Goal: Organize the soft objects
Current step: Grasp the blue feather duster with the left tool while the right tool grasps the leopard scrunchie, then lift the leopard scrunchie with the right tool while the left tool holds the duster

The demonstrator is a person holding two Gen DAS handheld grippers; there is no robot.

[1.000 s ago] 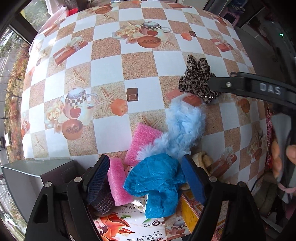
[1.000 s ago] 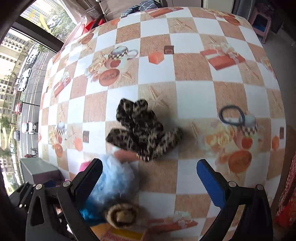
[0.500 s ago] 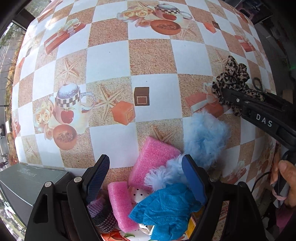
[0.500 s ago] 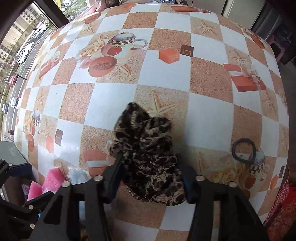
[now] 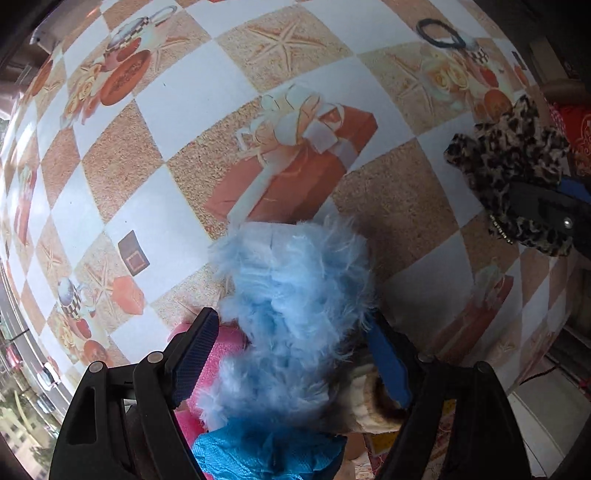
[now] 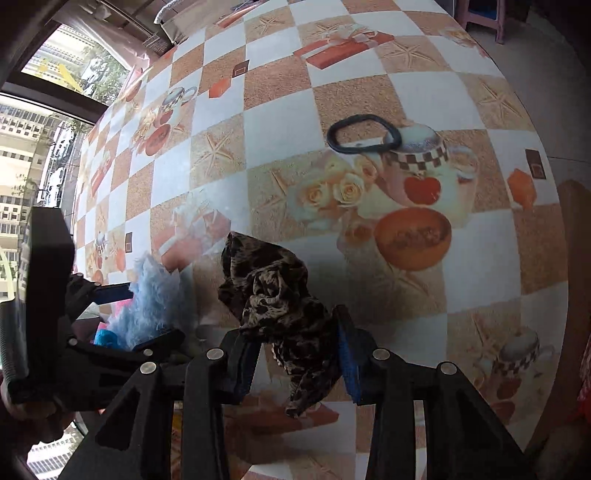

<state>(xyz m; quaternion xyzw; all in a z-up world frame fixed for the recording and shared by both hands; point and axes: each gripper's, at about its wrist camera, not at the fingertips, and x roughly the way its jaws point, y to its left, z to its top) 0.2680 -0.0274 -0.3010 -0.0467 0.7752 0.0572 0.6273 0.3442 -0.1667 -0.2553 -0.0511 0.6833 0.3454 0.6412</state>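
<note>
Nearest in the left wrist view: left gripper (image 5: 291,354) pointing steeply down, jaws wide and closing, straddling a fluffy light-blue plush piece (image 5: 295,295) — pads at its flanks, firm contact not clear. Just below the plush, at the bottom edge, a crumpled blue cloth (image 5: 266,454). To the left, behind the left finger, a pink sponge (image 5: 221,350), partly hidden. To the right, by the right finger, a beige furry item with a dark band (image 5: 373,413), kind not clear. All lying together in a heap at the near edge of the table (image 5: 122,155), covered with a checked cloth printed with gift boxes, starfish and teacups.

Further right: right gripper (image 6: 295,354), jaws narrowed and clamped on a leopard-print scrunchie (image 6: 280,306); fabric bunched between the pads, a loose end hanging below them. Whether lifted clear of the table or touching it — cannot tell. Seen from the left wrist camera, the same scrunchie (image 5: 517,173) at the right, well apart from the blue plush (image 6: 155,302).

Farther out, beyond the scrunchie: a black hair tie (image 6: 364,133) flat on the table, alone, resting partly over a printed teacup; also visible at the far right in the left view (image 5: 441,35).
</note>
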